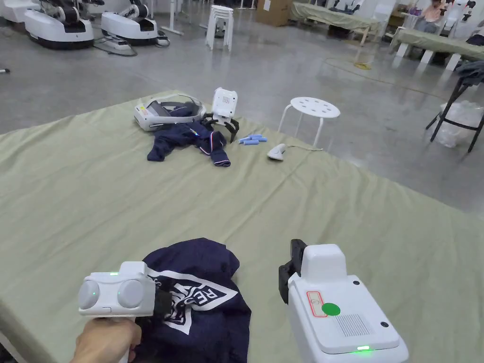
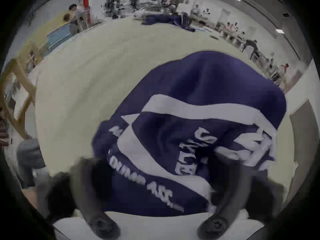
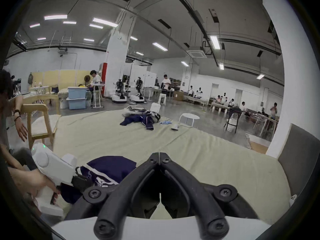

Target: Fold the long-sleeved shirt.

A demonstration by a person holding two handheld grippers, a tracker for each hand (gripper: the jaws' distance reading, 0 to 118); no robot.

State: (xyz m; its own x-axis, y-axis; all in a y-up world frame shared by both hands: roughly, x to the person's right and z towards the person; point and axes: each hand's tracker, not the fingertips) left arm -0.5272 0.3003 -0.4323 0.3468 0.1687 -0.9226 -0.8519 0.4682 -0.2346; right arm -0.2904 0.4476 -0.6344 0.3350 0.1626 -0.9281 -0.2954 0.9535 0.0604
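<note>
Head view: navy shirt (image 1: pixel 203 283) w/ white lettering (blurred), left tool (image 1: pixel 163 302) touching.

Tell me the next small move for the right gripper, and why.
Probably bring the right gripper across to the bunched navy shirt and open it for a grip. Its jaws are shut on nothing above the green cover, while the left gripper straddles the crumpled shirt, which needs spreading flat before folding.
</note>
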